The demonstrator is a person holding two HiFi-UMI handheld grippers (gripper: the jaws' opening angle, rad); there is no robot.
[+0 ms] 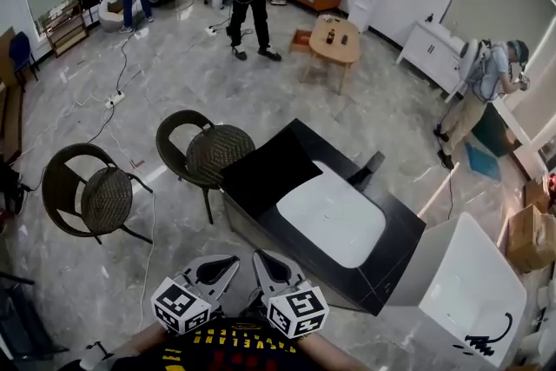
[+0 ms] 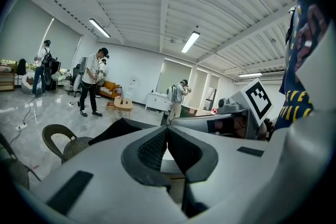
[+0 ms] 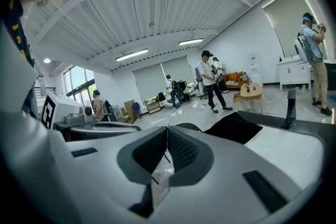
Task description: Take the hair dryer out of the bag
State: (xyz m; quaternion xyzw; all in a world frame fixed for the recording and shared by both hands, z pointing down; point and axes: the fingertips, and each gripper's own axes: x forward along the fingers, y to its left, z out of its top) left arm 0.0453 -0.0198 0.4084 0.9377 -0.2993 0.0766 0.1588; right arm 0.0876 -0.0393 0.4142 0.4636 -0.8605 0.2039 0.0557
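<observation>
A black bag (image 1: 265, 171) lies flat on the left end of a black table (image 1: 395, 252), next to a white pad (image 1: 334, 220). No hair dryer shows in any view. My left gripper (image 1: 228, 263) and right gripper (image 1: 262, 261) are side by side low in the head view, short of the table's near edge, both shut with nothing in them. In the left gripper view the closed jaws (image 2: 167, 131) point over the bag (image 2: 113, 131). The right gripper view has its closed jaws (image 3: 168, 131) aimed toward the bag (image 3: 236, 126) and the pad (image 3: 294, 152).
Two wicker chairs (image 1: 208, 150) (image 1: 100, 191) stand left of the table. A white table (image 1: 460, 291) is at the right, cardboard boxes (image 1: 530, 235) beyond it. Cables (image 1: 117, 96) run over the floor. Several people and a small wooden table (image 1: 334, 39) are further back.
</observation>
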